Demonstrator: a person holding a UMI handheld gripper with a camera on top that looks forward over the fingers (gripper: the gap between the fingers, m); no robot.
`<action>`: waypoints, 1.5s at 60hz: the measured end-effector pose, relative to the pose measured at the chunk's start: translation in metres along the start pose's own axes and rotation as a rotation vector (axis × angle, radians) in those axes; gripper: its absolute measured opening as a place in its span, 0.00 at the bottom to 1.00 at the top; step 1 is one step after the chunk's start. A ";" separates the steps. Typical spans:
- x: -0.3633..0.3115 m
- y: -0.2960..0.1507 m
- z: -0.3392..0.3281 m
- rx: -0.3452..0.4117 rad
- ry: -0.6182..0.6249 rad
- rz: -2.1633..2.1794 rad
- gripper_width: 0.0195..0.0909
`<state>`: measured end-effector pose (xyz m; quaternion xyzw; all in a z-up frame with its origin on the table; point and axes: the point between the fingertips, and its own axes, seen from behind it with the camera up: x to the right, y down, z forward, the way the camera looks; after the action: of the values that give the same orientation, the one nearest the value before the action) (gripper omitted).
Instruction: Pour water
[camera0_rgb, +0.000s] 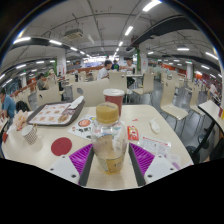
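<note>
A large canteen hall with rows of pale tables and chairs (160, 100), lit by long ceiling strip lights (128, 30).

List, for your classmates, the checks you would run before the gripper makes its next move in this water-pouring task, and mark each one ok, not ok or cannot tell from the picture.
1. Bottle stands between the fingers: ok, it sits between the two pink pads.
2. Both pads press firmly on the bottle: cannot tell, contact at the sides is not clear.
3. Bottle upright: ok.
4. Bottle cap off for pouring: cannot tell; a gold top shows, whether it is a cap is unclear.
5. Receiving cup within sight: ok, a red paper cup stands upright beyond the bottle on the table.
6. Path to the cup clear: ok, nothing stands between bottle and cup.
</note>
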<state>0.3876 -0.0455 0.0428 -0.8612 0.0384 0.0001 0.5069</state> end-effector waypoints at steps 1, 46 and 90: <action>0.000 0.000 0.002 0.002 0.000 0.000 0.63; -0.022 -0.065 -0.006 0.073 0.260 -0.296 0.29; -0.276 -0.117 0.039 -0.001 0.602 -2.015 0.29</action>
<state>0.1221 0.0633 0.1362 -0.4596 -0.5712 -0.6356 0.2420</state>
